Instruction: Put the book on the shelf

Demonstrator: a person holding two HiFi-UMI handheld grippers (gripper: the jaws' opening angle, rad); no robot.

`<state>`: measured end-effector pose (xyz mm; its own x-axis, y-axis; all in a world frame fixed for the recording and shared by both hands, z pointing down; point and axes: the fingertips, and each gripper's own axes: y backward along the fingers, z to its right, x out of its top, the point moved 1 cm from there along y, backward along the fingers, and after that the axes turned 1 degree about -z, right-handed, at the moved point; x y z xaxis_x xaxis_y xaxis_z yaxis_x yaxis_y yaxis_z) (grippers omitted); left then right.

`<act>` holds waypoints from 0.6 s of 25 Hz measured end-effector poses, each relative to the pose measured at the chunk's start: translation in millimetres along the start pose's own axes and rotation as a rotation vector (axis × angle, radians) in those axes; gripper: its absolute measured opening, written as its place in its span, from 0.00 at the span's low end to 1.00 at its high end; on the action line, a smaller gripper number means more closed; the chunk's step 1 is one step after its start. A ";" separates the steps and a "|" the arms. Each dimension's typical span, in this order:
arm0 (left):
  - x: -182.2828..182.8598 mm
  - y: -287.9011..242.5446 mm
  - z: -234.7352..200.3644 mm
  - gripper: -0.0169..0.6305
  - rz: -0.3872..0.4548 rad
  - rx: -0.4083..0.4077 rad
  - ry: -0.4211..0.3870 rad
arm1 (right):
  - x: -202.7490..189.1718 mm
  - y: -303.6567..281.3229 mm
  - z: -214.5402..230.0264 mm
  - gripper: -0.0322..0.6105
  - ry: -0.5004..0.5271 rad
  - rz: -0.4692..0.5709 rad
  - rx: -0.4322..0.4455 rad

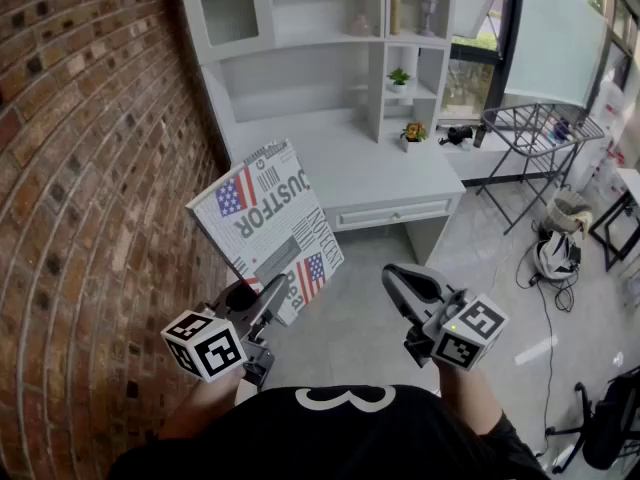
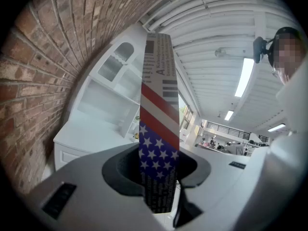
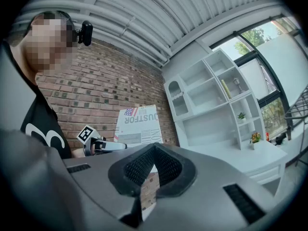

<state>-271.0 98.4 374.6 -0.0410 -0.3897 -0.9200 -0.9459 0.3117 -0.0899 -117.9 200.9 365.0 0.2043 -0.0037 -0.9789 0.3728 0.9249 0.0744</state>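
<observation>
Book (image 1: 262, 208) pinched by left hand-held gripper (image 1: 272, 303), jaws narrowly apart.

White desk (image 1: 365, 173) — shelf unit (image 1: 300, 28) on top, small potted flowers (image 1: 413, 133)

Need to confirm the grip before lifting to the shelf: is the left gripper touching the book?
Touching. In the left gripper view, the left gripper has both pads pressed on the edge of the book.

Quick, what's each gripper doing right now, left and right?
Left gripper: closed on the flag-printed book.
Right gripper: jaws together, holding nothing.
</observation>
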 end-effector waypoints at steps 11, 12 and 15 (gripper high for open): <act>-5.4 -19.1 31.7 0.26 0.020 -0.022 -0.014 | -2.0 36.5 9.1 0.07 -0.005 0.010 -0.042; -6.7 -20.0 34.6 0.26 0.023 -0.024 -0.015 | -3.0 41.1 10.2 0.07 -0.007 0.011 -0.048; -12.4 -21.2 42.6 0.26 0.027 -0.030 -0.013 | -5.5 54.6 12.3 0.06 -0.010 0.017 -0.060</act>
<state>-236.7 133.5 371.6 -0.0626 -0.3698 -0.9270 -0.9537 0.2960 -0.0537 -87.6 246.7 376.8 0.2190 0.0089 -0.9757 0.3145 0.9459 0.0792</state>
